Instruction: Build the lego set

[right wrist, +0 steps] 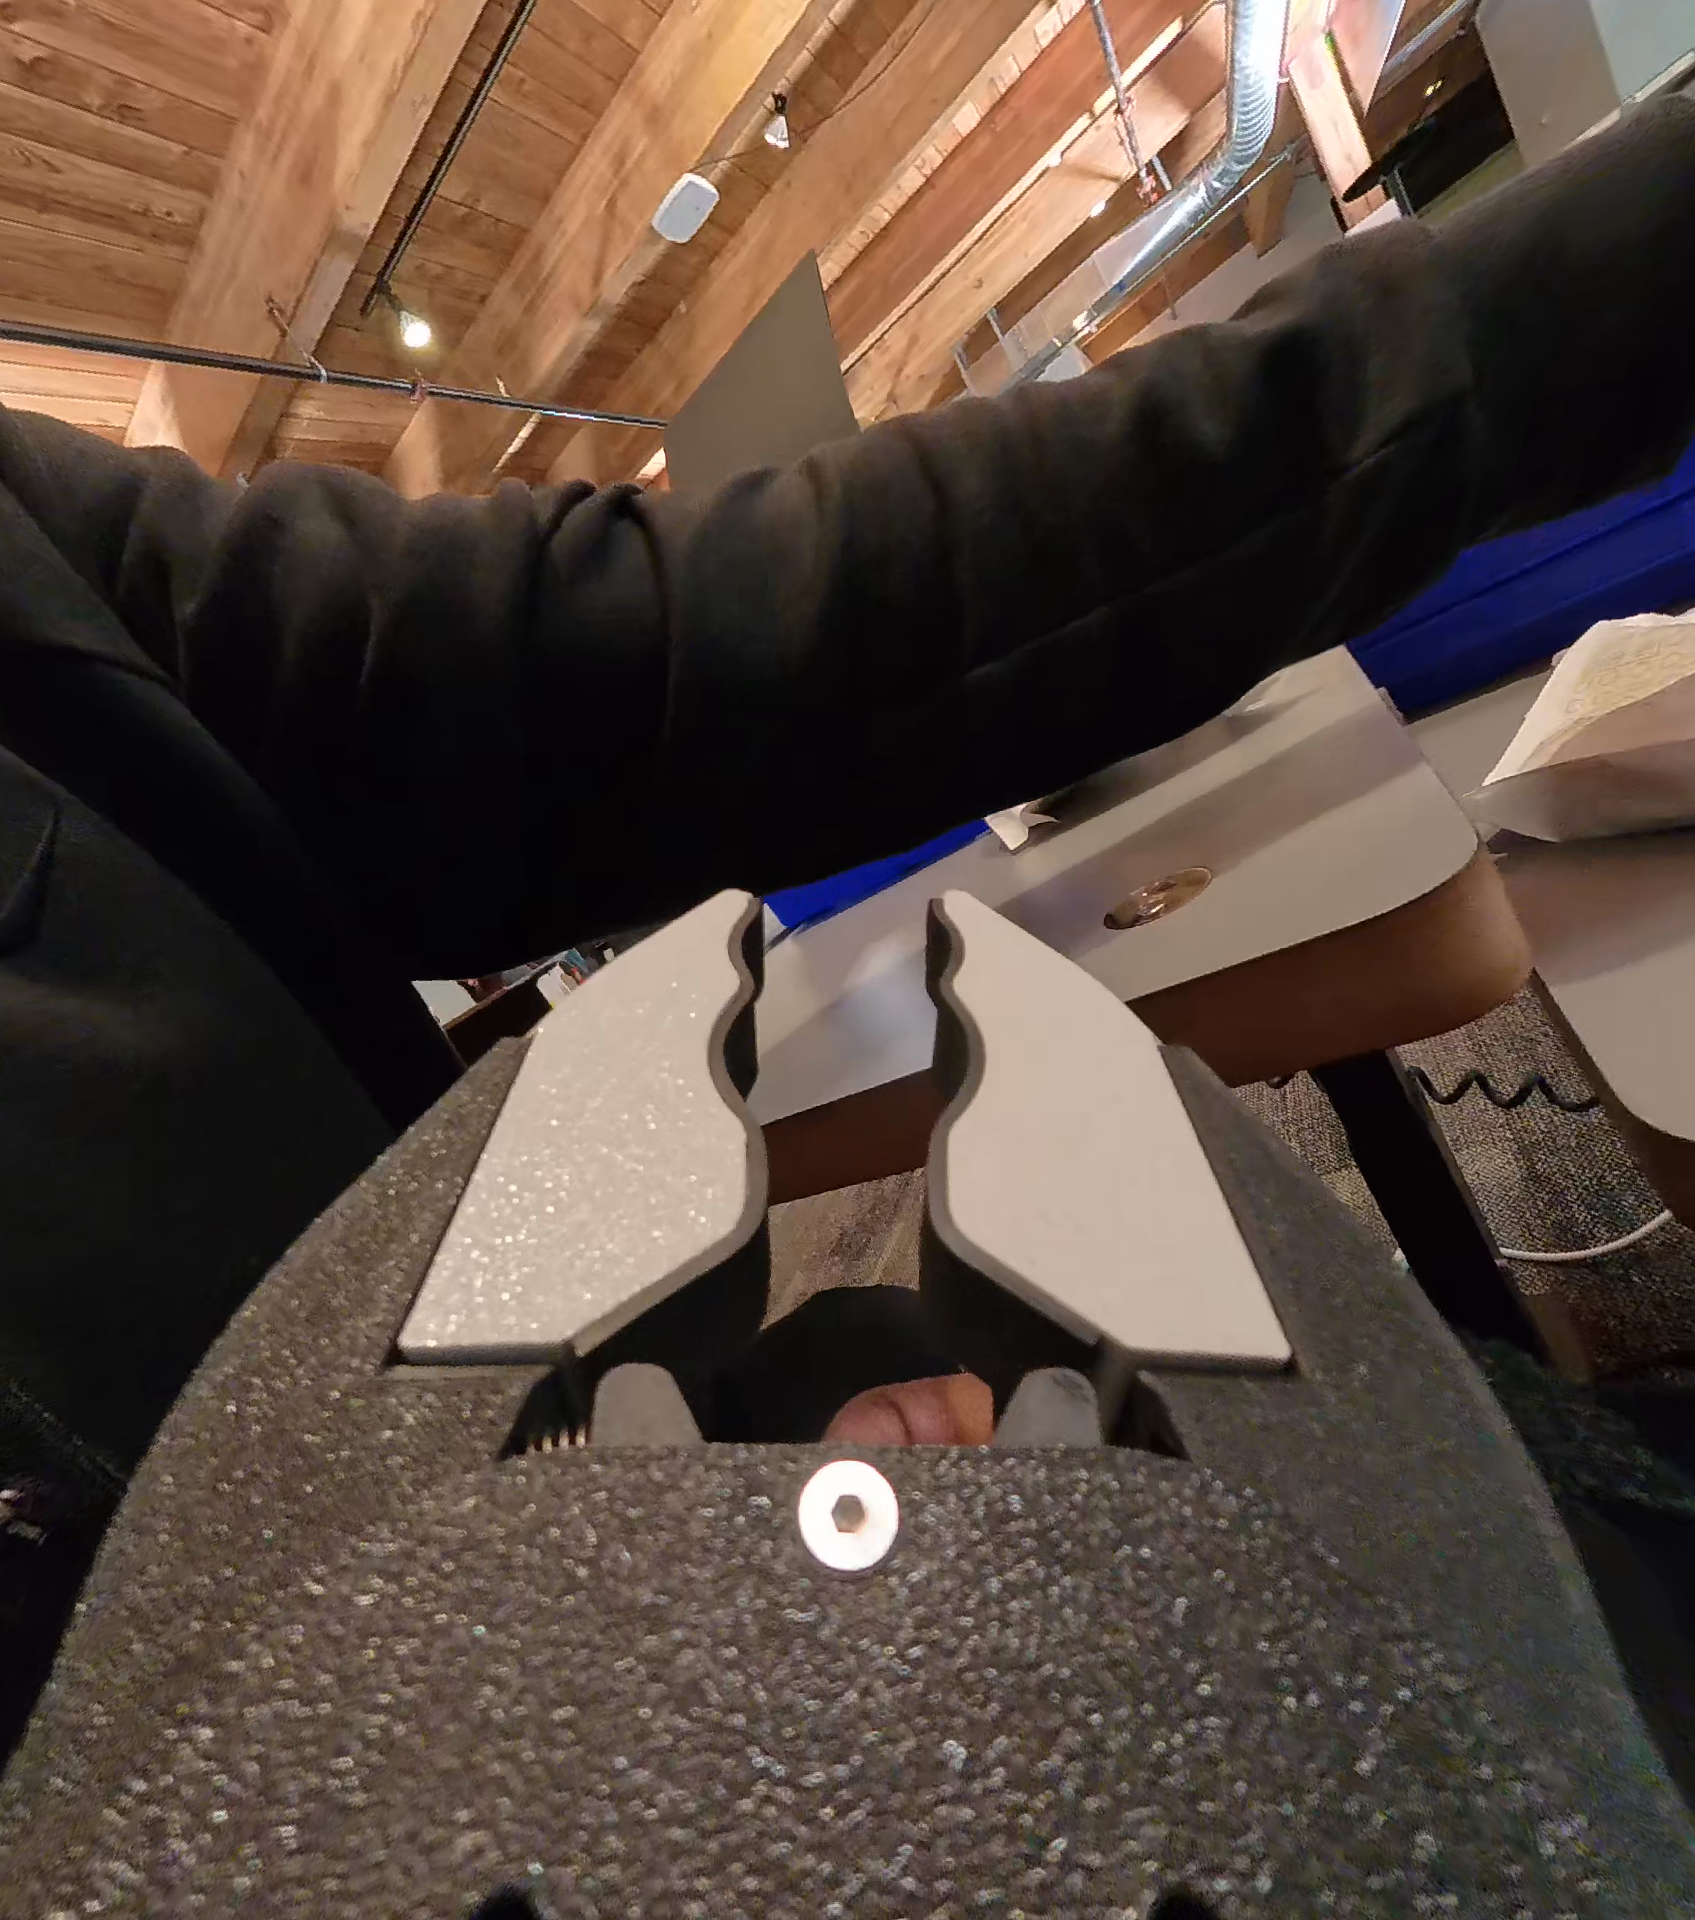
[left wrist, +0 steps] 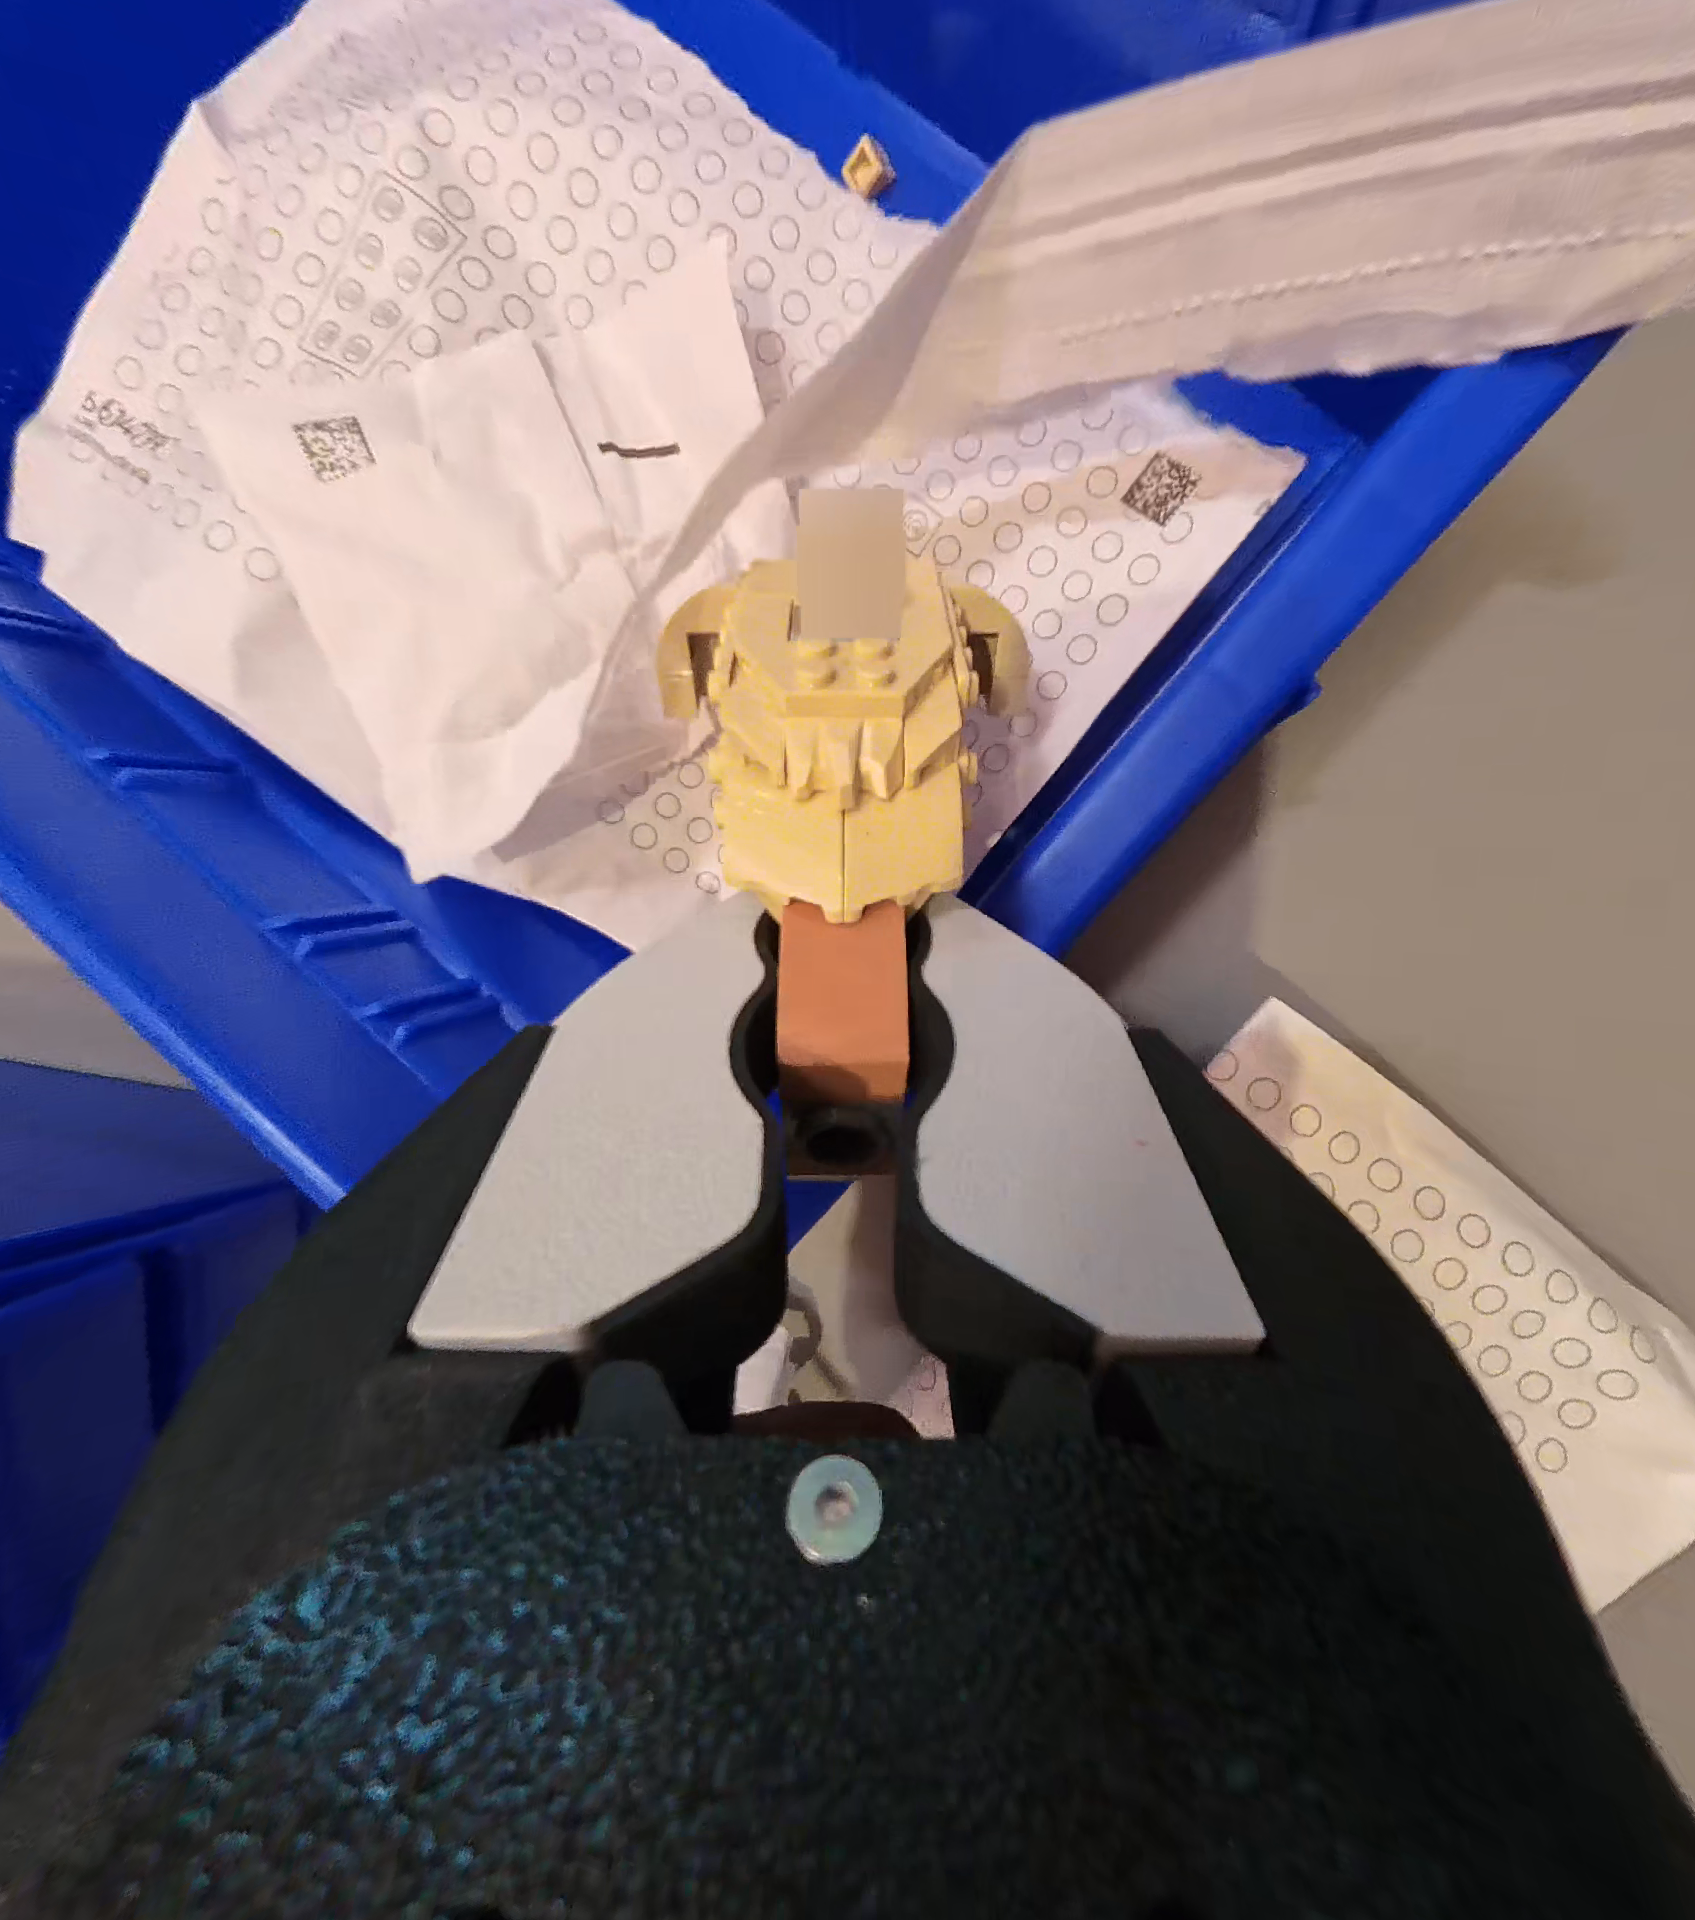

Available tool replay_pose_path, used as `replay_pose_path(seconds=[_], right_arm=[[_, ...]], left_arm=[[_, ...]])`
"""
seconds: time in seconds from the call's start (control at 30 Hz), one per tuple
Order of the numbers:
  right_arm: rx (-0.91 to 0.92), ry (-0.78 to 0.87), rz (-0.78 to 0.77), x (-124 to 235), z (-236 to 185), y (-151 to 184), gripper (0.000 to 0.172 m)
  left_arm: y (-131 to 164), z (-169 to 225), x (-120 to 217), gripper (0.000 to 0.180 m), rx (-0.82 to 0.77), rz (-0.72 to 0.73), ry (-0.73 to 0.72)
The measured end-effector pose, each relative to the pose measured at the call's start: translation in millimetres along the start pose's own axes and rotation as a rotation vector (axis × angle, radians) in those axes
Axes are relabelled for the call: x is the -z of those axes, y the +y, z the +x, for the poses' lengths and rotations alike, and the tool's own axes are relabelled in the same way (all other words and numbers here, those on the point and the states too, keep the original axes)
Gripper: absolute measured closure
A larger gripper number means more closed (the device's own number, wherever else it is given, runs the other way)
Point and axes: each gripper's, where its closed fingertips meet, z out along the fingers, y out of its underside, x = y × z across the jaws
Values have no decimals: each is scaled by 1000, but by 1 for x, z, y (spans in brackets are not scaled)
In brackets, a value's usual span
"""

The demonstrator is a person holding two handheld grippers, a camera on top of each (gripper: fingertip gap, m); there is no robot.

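While the left gripper (left wrist: 843,997) clamps a brown brick (left wrist: 841,1003) bearing a tan brick-built figure (left wrist: 838,748) straight ahead (seemingly over the blue bin (left wrist: 199,831)), the right gripper (right wrist: 843,935) gapes empty, well apart.

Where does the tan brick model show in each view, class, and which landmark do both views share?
Left wrist view: the tan brick model sits at centre, its brown stem clamped in the left tool, above a blue bin lined with paper.
Right wrist view: not in it; a black sleeve crosses the picture.
Shared landmark: the blue bin on the grey table.
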Motion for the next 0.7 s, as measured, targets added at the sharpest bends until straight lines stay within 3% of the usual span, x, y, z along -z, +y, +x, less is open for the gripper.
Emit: replay_pose_path(seconds=[0.3, 0.7], right_arm=[[-16, -1, -16, -5, -1, 8, 142], [3, -20, -41, -12, -12, 16, 142]], left_arm=[[5, 4, 17, 146, -39, 19, 65], [20, -4, 53, 140, -116, 134, 22]])
